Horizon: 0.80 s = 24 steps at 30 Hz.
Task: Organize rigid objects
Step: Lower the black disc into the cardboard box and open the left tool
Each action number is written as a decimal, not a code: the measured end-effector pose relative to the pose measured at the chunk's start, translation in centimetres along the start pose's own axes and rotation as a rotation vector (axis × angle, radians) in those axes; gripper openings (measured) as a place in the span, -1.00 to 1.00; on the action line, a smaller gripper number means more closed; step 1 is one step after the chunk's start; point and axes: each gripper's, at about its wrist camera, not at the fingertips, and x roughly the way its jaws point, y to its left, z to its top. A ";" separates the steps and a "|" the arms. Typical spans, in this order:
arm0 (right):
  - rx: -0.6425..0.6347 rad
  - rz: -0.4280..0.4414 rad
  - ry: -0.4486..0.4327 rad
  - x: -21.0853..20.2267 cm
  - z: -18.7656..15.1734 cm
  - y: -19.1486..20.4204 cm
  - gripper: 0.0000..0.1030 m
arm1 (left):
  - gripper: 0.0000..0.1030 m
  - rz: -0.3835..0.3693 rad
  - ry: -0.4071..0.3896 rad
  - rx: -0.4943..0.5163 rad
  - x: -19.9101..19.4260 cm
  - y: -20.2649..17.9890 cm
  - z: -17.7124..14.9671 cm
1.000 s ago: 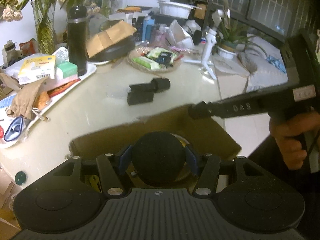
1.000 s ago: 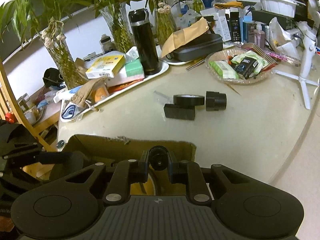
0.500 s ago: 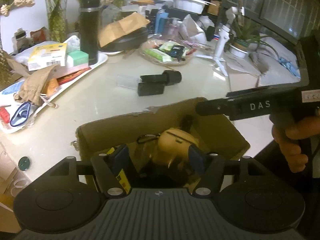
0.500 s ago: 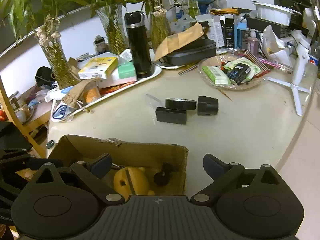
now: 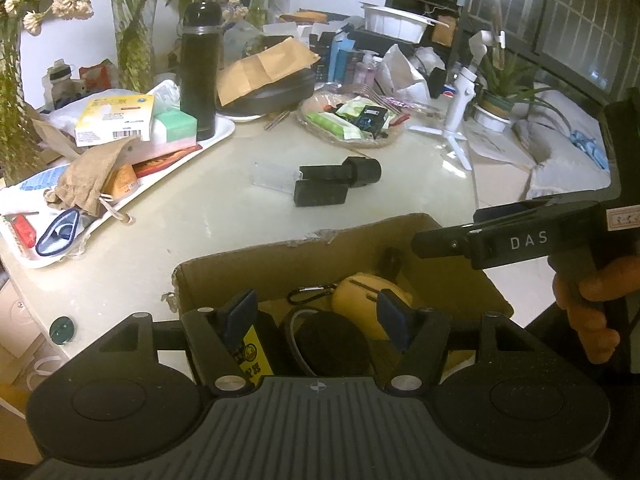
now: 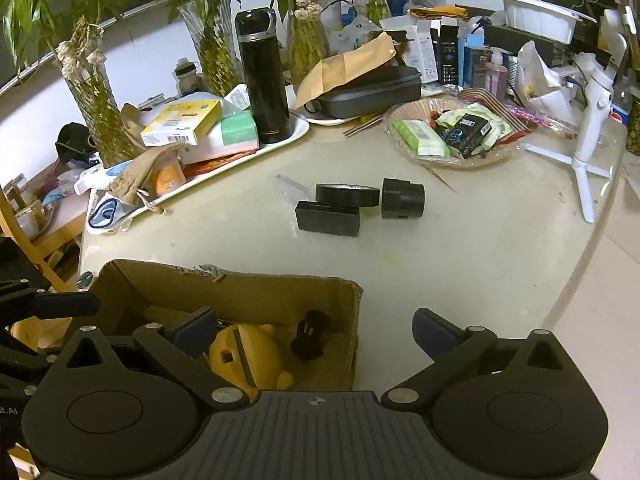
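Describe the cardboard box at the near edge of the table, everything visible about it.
The cardboard box is plain brown corrugated board, open-topped, its far rim torn and frayed. It sits upright on the pale table at the near edge. Inside lie a yellow rounded case with a black carabiner, a round black object, a small black piece and something with a yellow label. Both open grippers, the left gripper and the right gripper, hover above it.

Handheld tongs: matte black bodies, blue pads.

Left tongs (image 5: pixel 318 312) and right tongs (image 6: pixel 314 330): ribbed grey centre plate with small crosshair mark, two round black housings, silver screws at the finger pivots. Right unit's side reads "DAS" in white; bare-skinned hand (image 5: pixel 590 312) on its grip.
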 end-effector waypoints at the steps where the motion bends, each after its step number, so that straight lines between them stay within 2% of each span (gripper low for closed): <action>1: 0.001 0.000 -0.001 0.0 0.0 0.0 1.00 | 0.27 0.001 -0.003 -0.001 -0.1 0.0 0.0; 24: 0.009 -0.041 0.003 0.0 0.2 -0.2 1.00 | 0.27 0.012 -0.031 -0.003 -0.4 0.1 0.1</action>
